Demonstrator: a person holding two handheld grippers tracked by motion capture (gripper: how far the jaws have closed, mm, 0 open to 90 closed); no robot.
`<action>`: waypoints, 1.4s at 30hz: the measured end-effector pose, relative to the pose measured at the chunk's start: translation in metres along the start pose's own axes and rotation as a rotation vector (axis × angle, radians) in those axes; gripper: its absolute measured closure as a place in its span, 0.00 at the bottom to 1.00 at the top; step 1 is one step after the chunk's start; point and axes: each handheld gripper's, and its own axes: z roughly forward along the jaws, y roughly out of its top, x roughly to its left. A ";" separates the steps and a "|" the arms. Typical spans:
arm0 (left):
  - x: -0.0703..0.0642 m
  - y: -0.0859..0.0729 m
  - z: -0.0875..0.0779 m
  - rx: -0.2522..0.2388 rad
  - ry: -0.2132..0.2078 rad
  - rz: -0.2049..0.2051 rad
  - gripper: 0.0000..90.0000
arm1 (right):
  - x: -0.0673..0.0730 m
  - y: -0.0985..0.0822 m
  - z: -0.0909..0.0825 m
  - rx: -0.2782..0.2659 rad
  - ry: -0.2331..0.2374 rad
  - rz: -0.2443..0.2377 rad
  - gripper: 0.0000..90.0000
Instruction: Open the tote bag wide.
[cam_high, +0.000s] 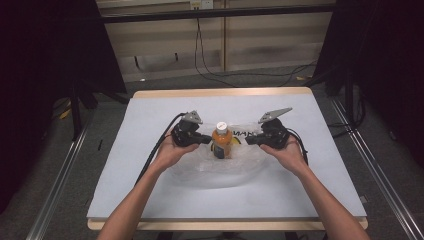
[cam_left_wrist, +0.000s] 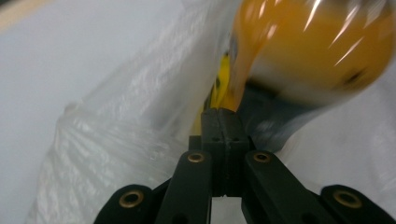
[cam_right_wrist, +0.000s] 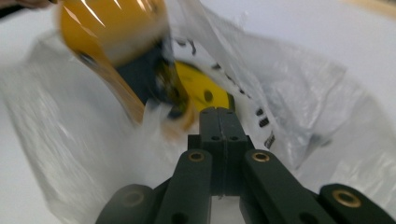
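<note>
**Two closed grippers flank a juice bottle in a plastic bag**

The left gripper (cam_high: 206, 138) has its black jaws pressed flat together, and the film of a clear plastic bag (cam_high: 220, 170) seems to be pinched at their tips, though blur makes this hard to confirm. The right gripper (cam_high: 250, 140) is closed the same way, its tips against the bag's printed edge. Between the two grippers, just beside each, stands an orange juice bottle (cam_high: 222, 141) with a white cap, upright inside the bag. In both gripper views the bottle looms just beyond the jaw tips, blurred, with a dark label and something yellow (cam_right_wrist: 201, 88) behind it. The bag spreads toward the person over a pale grey table (cam_high: 150, 120).
</note>
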 end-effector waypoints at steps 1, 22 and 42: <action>0.001 -0.006 0.007 0.042 0.018 0.006 1.00 | -0.003 -0.003 0.007 0.029 -0.006 0.003 1.00; 0.015 -0.050 -0.006 0.372 0.123 0.138 1.00 | -0.018 -0.019 0.018 0.362 -0.058 -0.161 1.00; 0.024 -0.063 -0.018 0.349 0.148 0.104 1.00 | -0.016 -0.032 0.001 0.392 -0.074 -0.194 1.00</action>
